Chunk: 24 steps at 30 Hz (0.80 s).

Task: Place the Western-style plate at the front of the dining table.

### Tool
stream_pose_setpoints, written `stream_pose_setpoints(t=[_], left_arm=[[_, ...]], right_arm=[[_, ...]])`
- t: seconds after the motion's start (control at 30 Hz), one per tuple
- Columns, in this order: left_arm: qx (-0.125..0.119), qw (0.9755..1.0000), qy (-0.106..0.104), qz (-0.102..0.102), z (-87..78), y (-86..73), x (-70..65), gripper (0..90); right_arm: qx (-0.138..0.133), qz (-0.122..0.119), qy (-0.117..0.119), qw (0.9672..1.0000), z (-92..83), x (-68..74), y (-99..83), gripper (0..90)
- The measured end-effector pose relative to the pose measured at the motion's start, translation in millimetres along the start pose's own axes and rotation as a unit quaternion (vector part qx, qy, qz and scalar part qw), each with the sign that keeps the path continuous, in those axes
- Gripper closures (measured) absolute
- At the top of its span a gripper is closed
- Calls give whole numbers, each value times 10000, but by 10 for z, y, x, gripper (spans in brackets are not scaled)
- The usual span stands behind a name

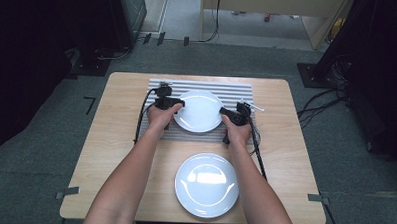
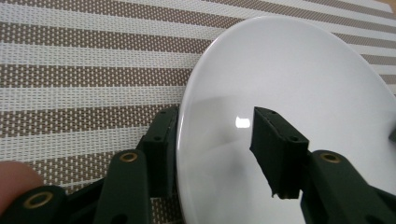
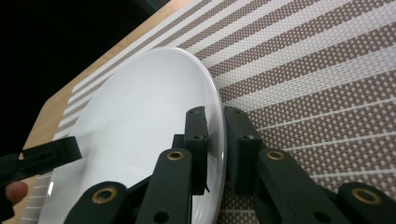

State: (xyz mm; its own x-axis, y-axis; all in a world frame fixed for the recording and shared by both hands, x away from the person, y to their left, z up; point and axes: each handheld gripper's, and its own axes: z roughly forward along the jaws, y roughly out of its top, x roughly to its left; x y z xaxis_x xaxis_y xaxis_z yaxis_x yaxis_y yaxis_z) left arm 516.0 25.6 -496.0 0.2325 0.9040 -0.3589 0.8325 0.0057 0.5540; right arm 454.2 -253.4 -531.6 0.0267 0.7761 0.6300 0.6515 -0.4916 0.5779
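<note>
Two white plates [image 1: 206, 185] [image 1: 199, 110], one striped mat [image 1: 237, 91]

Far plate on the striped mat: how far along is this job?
Done: far plate sits on the mat. In hand: right gripper pinches its rim; left gripper straddles the opposite rim, jaws apart. Left: near plate lies untouched on the bare table.
</note>
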Motion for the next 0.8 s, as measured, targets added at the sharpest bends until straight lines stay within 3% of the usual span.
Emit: stream_pose_setpoints(t=[0.07, 0.1, 0.2, 0.33, 0.63, 0.8], left_arm=[[-3, 10000, -69, 35, 0, -5, 3, 475], [-13, 10000, -76, 35, -4, -5, 5, 439], [-17, 9999, -23, 96, -25, -9, 21, 415], [-31, 10000, -68, 51, -54, -36, 56, 404], [-118, 9998, -159, 46, -163, -134, 191, 386], [-195, 9995, -185, 136, -219, -176, 241, 371]], right_arm=[[-28, -63, -27, 10000, -5, 2, 3, 795], [-82, -204, -82, 9997, -19, 5, 13, 766], [-118, -366, -154, 9991, -39, -15, 34, 735], [-116, -409, -153, 9990, -55, -33, 49, 718], [-232, -554, 86, 9982, -143, 10, 92, 680], [-136, -794, 160, 9966, -170, 42, 68, 637]])
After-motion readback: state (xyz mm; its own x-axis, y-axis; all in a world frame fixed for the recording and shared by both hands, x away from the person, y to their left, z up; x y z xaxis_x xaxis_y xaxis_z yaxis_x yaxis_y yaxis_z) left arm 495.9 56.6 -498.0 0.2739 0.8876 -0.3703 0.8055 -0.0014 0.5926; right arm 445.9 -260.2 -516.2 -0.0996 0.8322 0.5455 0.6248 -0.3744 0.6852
